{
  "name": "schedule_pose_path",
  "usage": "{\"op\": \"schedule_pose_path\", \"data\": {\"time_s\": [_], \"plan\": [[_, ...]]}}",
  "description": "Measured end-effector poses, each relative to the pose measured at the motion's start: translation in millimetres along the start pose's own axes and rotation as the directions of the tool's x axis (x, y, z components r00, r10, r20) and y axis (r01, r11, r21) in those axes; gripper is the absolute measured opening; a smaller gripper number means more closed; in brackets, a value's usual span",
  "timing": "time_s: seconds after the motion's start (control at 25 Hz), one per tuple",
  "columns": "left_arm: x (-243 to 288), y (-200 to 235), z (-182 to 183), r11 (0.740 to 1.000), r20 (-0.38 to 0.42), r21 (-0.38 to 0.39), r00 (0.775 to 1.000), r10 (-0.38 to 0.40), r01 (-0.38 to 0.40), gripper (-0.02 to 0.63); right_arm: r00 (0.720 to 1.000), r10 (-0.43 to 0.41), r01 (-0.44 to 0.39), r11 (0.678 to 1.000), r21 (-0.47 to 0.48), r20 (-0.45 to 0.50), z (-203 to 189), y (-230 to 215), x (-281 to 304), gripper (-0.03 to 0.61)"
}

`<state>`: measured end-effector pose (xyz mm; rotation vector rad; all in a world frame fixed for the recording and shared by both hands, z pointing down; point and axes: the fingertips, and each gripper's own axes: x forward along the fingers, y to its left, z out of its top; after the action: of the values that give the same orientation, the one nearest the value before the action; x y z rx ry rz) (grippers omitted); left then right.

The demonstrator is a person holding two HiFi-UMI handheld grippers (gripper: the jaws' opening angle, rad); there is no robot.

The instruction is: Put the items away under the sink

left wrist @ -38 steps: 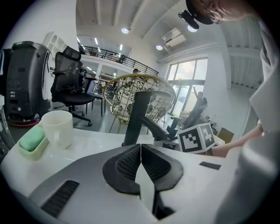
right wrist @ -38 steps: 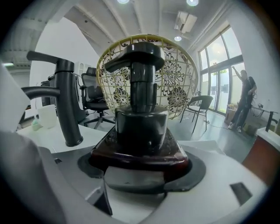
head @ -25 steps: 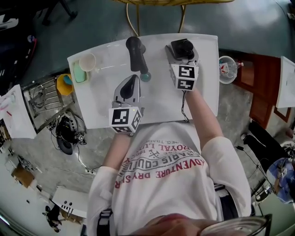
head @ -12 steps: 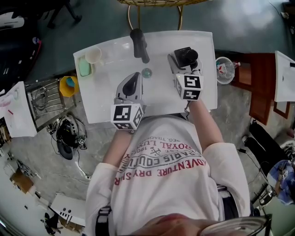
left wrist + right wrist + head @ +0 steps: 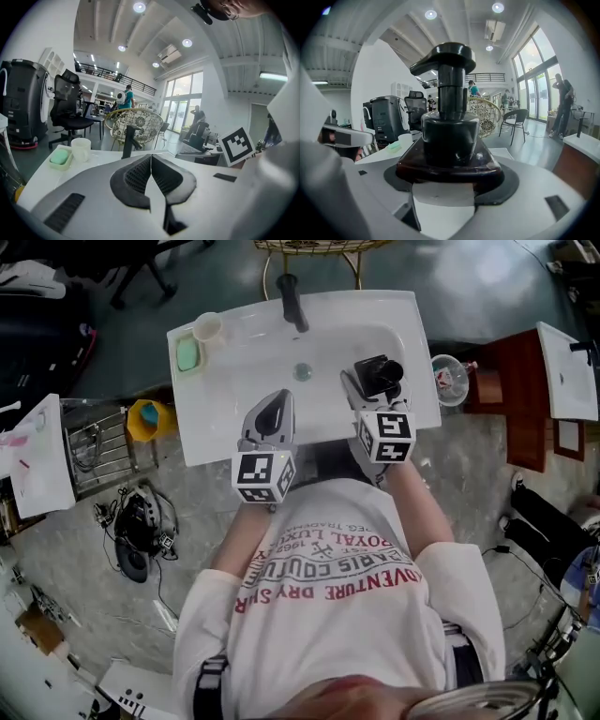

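1. Pump bottle (image 5: 450,133): glossy dark brown body with a black collar and black pump head, standing upright. It is clamped at its base between the jaws of the right gripper (image 5: 451,183), above the right front part of the sink (image 5: 216,409).
2. Left gripper (image 5: 151,164): jaws pressed together with nothing between them, above the sink's front rim and left of the bottle.
3. Sink's back rim: black faucet (image 5: 291,301). A white cup (image 5: 207,327) and green soap (image 5: 188,354) sit at the back left corner.
4. Hidden: the jaws cover the bottle's lower body. From the head view only its black top shows, and the sink's top conceals the space beneath.
5. Change: compared with half a second earlier, both grippers stand nearer the sink's front rim. The hold on the bottle is unchanged.
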<state>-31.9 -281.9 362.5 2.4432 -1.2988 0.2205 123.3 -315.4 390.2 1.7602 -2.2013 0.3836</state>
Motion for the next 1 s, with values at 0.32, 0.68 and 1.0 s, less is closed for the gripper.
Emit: {"op": "schedule_pose_path", "data": {"time_s": [0.32, 0.68, 1.0], "plan": [[-54, -31, -8, 1.0, 0.032, -0.007, 0.999, -0.028, 0.028, 0.023, 0.999, 0.029, -0.029, 1.0, 0.002, 0.026, -5, 39, -71, 0.376], [-106, -55, -39, 0.998, 0.032, -0.031, 0.998, 0.06, -0.059, 0.023, 0.99, 0.134, -0.133, 0.99, -0.035, 0.033, -31, 67, -126, 0.376], [-167, -89, -100, 0.983, 0.015, -0.09, 0.987, 0.163, -0.161, 0.023, 0.967, 0.253, -0.254, 0.964, -0.081, -0.015, -90, 95, -191, 0.376]]}}
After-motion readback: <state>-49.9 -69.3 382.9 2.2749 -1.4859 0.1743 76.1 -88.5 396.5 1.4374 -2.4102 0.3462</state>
